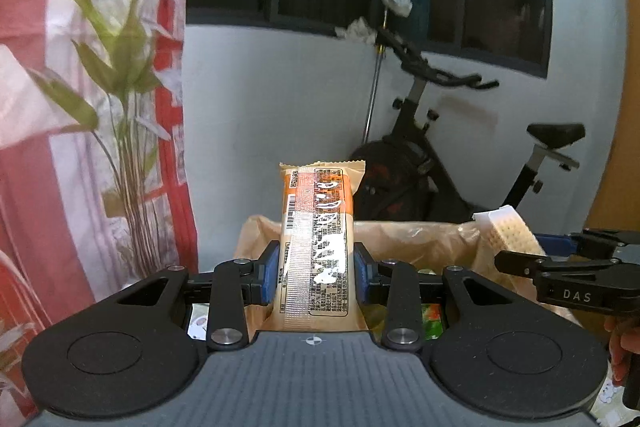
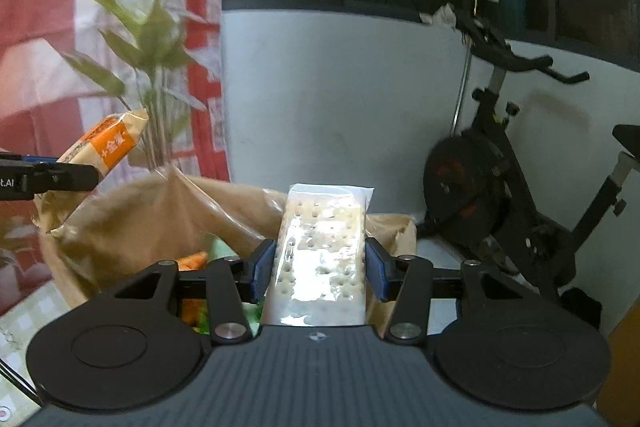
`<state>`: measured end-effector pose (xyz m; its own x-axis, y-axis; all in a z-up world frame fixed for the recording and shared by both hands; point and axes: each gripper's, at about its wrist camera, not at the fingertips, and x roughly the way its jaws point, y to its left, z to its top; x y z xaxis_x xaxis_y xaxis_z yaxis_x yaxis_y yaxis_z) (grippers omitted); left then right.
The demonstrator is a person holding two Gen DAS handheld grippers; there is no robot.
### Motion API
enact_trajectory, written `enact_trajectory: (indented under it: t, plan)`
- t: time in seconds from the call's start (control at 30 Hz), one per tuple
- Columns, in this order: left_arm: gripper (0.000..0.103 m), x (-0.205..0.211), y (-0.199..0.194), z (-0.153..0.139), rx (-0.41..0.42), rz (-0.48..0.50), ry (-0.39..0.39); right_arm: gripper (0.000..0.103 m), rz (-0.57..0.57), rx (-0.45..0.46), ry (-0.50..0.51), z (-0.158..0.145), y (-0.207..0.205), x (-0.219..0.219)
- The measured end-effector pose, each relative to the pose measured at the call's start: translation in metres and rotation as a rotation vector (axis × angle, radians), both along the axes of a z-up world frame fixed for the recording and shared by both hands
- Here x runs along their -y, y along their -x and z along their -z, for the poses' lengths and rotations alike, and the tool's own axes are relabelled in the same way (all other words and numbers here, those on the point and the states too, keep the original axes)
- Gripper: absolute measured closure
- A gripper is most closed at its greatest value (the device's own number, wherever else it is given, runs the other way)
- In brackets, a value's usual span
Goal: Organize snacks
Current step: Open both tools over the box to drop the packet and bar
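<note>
While both tools are raised above the brown paper bag (image 2: 160, 215), each pair of tongs is closed onto a snack: the left tongs (image 1: 316, 267) pinch an orange-and-cream snack packet (image 1: 318, 251) by its long sides between blue pads (image 1: 269, 269), the packet standing upright with its crimped top edge well clear of the bag rim, and the right tongs (image 2: 320, 267) clamp a clear-wrapped cracker pack (image 2: 322, 251) the same way, pale crackers with rows of dots showing through the glossy film. From the right wrist view the left tongs reach in at the far left edge with the orange packet tilted over the bag's left rim; from the left wrist view the right tongs enter at the right edge with the cracker pack above the bag's right side, so the two packs are apart with the open mouth of the bag between them. Inside the bag something orange and green is visible, too blurred to name. Beyond the bag there is free room up to a pale wall (image 2: 340, 87); an exercise bike (image 2: 508, 187) stands to the right, a leafy plant (image 2: 152, 39) and a red-and-white curtain (image 1: 32, 27) to the left. Dense printed text and a barcode run down the orange packet, unreadable; the right tool's body reads "DAS"
</note>
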<state>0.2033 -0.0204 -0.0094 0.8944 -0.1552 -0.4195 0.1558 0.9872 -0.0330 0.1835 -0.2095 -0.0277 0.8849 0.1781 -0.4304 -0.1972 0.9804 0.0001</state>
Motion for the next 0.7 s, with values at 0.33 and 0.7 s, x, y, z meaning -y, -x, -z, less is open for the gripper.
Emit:
enact_trajectory:
  t: [0.33, 0.7]
  plan:
    - [0.056, -0.002, -0.017, 0.026, -0.054, -0.028, -0.034, 0.047, 0.007, -0.041, 0.043, 0.009, -0.001, 0.006]
    - [0.041, -0.007, 0.01, 0.005, -0.036, -0.008, -0.039, 0.043, -0.028, -0.033, -0.043, -0.007, 0.038, 0.007]
